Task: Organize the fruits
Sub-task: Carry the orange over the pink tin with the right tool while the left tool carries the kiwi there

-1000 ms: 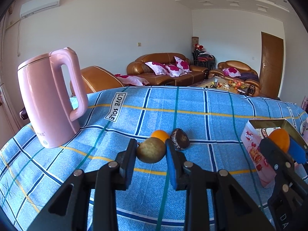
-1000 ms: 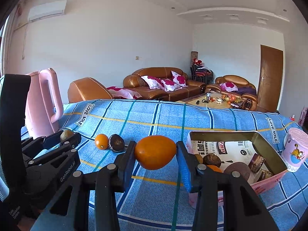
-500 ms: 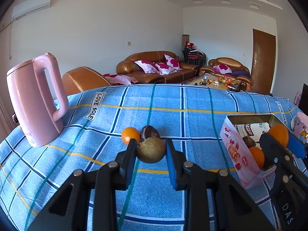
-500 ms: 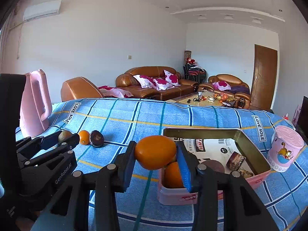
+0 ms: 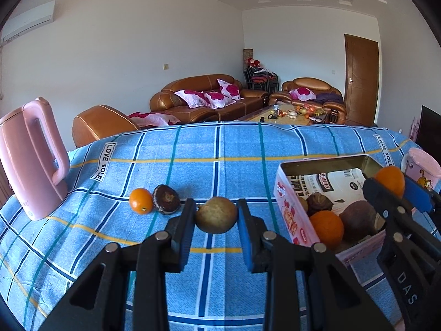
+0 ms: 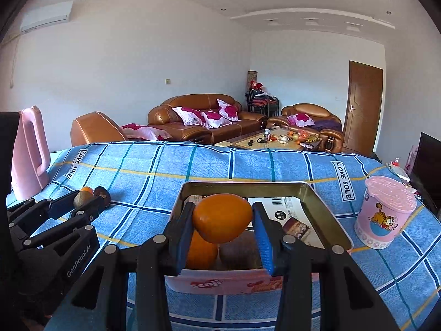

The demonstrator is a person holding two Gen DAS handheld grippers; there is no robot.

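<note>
While the pink plastic kettle (image 5: pixel 30 160) stands far left of the open pink rectangular tin (image 5: pixel 286 190) across bare blue checked cloth (image 5: pixel 193 149), the left gripper (image 5: pixel 216 218) clamps a dull brown-green round fruit (image 5: pixel 217 214) just left of that tin. Over its near edge, the right gripper (image 6: pixel 222 222) pinches a smooth, glossy orange fruit (image 6: pixel 222 218).

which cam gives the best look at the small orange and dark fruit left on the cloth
The left wrist view: the small orange and the dark fruit lie side by side in the open on the cloth. In the right wrist view they sit far off, half hidden behind the left gripper and the brownish fruit it holds.
</note>
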